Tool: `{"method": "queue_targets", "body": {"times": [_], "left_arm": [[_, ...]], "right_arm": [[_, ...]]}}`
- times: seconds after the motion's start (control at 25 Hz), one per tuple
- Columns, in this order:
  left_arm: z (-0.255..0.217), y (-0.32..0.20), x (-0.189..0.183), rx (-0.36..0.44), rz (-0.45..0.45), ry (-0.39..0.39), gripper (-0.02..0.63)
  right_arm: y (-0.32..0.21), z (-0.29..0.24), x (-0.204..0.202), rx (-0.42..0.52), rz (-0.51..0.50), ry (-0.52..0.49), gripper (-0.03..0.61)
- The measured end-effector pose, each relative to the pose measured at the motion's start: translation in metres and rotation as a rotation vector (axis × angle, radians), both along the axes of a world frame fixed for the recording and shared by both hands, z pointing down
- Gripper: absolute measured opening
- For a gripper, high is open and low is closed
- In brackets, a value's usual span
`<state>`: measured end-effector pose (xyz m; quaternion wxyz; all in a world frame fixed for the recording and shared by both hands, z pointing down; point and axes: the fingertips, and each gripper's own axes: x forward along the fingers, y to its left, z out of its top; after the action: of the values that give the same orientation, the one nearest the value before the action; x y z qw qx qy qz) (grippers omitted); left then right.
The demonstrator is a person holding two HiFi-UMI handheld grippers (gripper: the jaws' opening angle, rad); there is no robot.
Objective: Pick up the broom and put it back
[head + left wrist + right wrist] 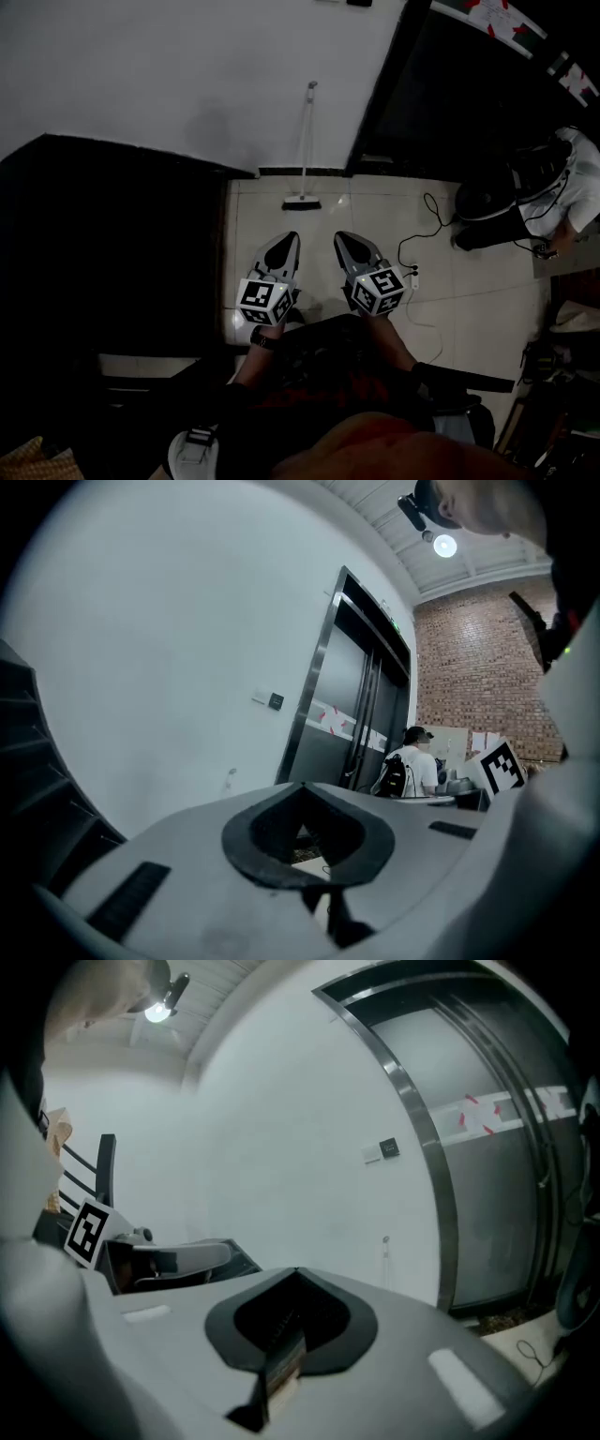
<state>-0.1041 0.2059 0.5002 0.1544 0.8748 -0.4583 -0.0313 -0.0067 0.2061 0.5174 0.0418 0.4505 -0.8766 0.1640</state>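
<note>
The broom (304, 155) stands upright against the white wall, its dark head (302, 202) on the tiled floor by the skirting. My left gripper (292, 236) and right gripper (340, 236) are held side by side over the floor, a short way in front of the broom and pointing at it. Both are shut, with nothing between their jaws. In the left gripper view the gripper (302, 785) has its tips together, and the broom's handle top (232, 774) shows small against the wall. In the right gripper view the gripper (297, 1271) is likewise shut, with the handle top (385, 1241) beyond it.
A dark stair block (112, 244) fills the left side. The dark lift doorway (450, 94) stands right of the broom. A cable with a power strip (413, 277) lies on the floor to the right. A person (553, 187) is at the far right.
</note>
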Motion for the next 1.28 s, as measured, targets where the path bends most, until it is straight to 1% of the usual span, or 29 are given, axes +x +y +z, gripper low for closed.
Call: {"method": "queue_targets", "body": {"times": [0.16, 0.36, 0.52, 0.6, 0.64, 0.68, 0.8, 0.96, 1.12, 1.28], "left_arm": [[0.007, -0.005, 0.002, -0.016, 0.019, -0.001, 0.004], [0.015, -0.033, 0.004, -0.037, -0.006, -0.012, 0.003], [0.026, -0.082, -0.004, -0.044, -0.06, -0.033, 0.004], [0.032, -0.114, -0.006, -0.05, -0.068, -0.083, 0.004], [0.031, -0.13, -0.002, -0.044, -0.06, -0.1, 0.005], [0.028, -0.146, 0.005, -0.031, -0.049, -0.101, 0.005], [0.011, -0.194, 0.032, 0.004, -0.037, -0.071, 0.003], [-0.001, -0.253, 0.058, 0.024, -0.035, -0.098, 0.005], [0.001, -0.288, 0.073, 0.013, -0.035, -0.121, 0.005], [0.013, -0.311, 0.067, -0.038, -0.05, -0.134, 0.004]], "right_arm": [[0.002, 0.01, -0.008, -0.031, -0.003, -0.023, 0.0], [-0.033, 0.017, -0.006, -0.04, -0.018, -0.026, 0.0], [-0.088, 0.023, 0.003, -0.011, -0.013, -0.008, 0.001], [-0.123, 0.026, 0.01, 0.002, 0.0, -0.007, 0.0], [-0.142, 0.026, 0.015, 0.005, 0.003, -0.008, 0.0], [-0.16, 0.026, 0.02, 0.007, 0.003, -0.008, 0.0], [-0.209, 0.02, 0.034, 0.018, -0.011, -0.009, 0.0], [-0.262, 0.013, 0.05, 0.029, -0.031, -0.017, 0.0], [-0.298, 0.022, 0.064, -0.003, -0.038, -0.025, 0.0], [-0.325, 0.036, 0.065, -0.056, -0.036, -0.03, 0.0]]}}
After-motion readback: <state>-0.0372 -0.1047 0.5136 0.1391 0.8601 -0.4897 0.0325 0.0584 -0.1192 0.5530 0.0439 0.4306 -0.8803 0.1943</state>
